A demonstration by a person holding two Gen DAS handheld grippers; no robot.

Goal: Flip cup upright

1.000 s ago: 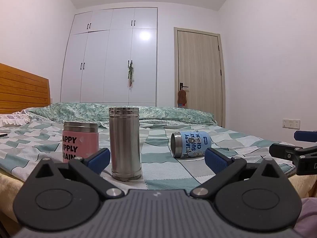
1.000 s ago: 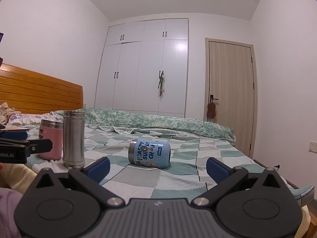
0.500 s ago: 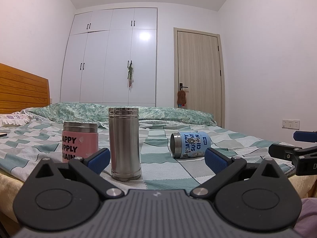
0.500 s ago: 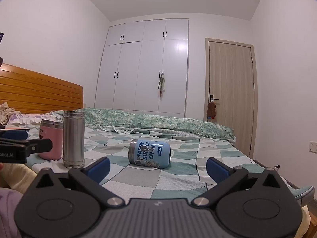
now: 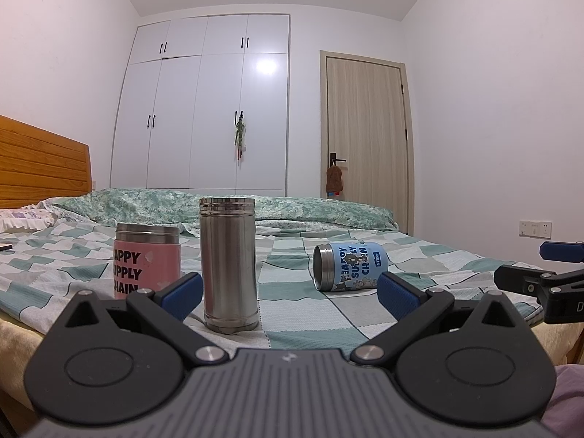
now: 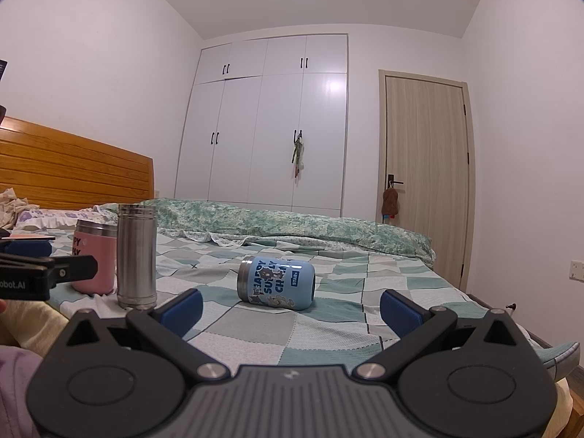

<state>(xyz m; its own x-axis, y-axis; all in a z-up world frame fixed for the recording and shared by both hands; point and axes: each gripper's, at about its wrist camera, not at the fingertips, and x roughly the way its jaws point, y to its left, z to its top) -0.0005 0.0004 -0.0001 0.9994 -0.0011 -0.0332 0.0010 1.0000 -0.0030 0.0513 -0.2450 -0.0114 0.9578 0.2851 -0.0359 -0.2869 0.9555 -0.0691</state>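
Blue cup (image 6: 275,283) lies on its side on my checked bedspread (image 6: 328,332), beyond my right gripper (image 6: 290,310), jaws wide apart, empty. My left gripper (image 5: 288,294) likewise gapes; steel flask (image 5: 229,264) and pink cup (image 5: 146,259) stand upright further left.

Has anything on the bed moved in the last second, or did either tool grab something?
Nothing has visibly changed. The blue printed cup still lies on its side on the checked bedspread, and both tools, left and right, stay open and empty.
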